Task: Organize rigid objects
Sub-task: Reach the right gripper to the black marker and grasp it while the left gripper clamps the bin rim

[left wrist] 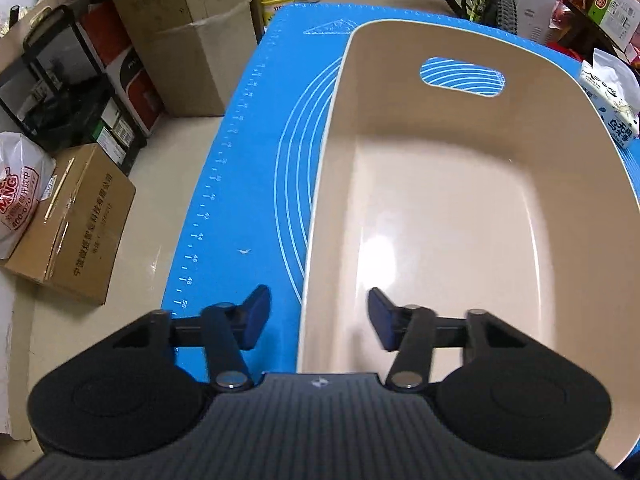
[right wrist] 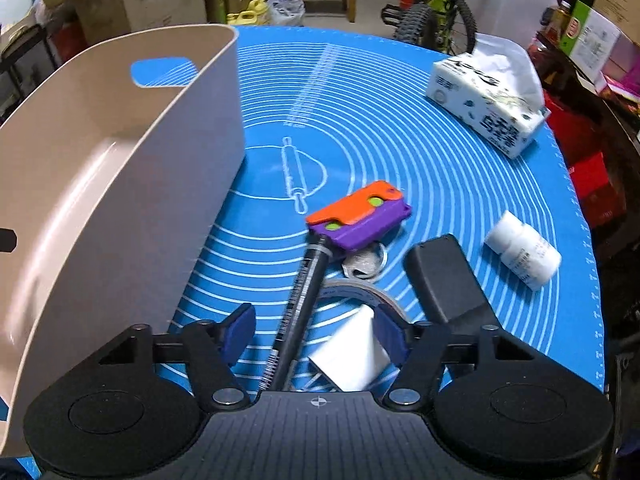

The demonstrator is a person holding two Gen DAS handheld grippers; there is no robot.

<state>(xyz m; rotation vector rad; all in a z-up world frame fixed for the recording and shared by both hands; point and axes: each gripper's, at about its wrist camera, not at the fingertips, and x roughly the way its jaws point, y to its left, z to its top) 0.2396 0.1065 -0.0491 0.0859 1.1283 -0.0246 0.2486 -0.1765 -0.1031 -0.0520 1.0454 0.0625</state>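
Note:
A beige plastic bin [left wrist: 448, 208] stands empty on the blue mat [left wrist: 248, 184]; it also shows at the left of the right wrist view [right wrist: 120, 184]. My left gripper [left wrist: 316, 318] is open and empty over the bin's near left rim. My right gripper [right wrist: 316, 334] is open above a black pen [right wrist: 300, 312], a white block [right wrist: 352, 356] and a tape roll [right wrist: 360, 290]. Beyond lie an orange and purple toy [right wrist: 360, 216], a metal key [right wrist: 364, 266], a black case [right wrist: 444, 280] and a white pill bottle [right wrist: 522, 250].
A tissue pack [right wrist: 486, 100] lies at the mat's far right. Cardboard boxes [left wrist: 72, 224] and bags stand on the floor to the left, a bicycle [right wrist: 432, 16] stands behind the table, and a cluttered shelf [right wrist: 592, 40] is at the right.

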